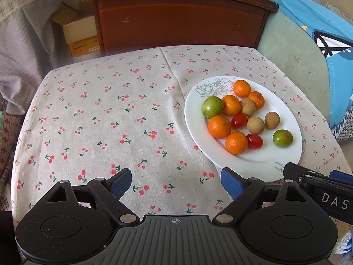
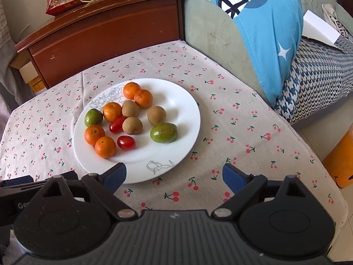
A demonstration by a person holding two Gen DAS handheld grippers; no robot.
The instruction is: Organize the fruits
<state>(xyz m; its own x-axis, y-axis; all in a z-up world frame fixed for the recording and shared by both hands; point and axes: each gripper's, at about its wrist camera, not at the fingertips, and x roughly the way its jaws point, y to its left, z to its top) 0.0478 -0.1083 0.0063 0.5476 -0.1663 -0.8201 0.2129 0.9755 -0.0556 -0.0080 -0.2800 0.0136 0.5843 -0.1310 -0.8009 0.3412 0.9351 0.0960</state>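
A white plate (image 1: 262, 165) with a line-drawn flower sits on the cherry-print tablecloth; it also shows in the right wrist view (image 2: 176, 101). On it lie several oranges (image 1: 219, 126), three brown kiwis (image 1: 255, 125), two red cherry tomatoes (image 1: 254, 141) and two green fruits (image 1: 283, 138). My left gripper (image 1: 176, 184) is open and empty, above the cloth to the near left of the plate. My right gripper (image 2: 174, 176) is open and empty, just at the plate's near rim; part of it shows at the right of the left wrist view (image 1: 320, 183).
A brown wooden cabinet (image 1: 181, 17) stands behind the table, with a cardboard box (image 1: 81, 35) to its left. A green sofa with a blue garment (image 2: 271, 33) is on the right. An orange stool (image 2: 342, 159) stands by the table's right edge.
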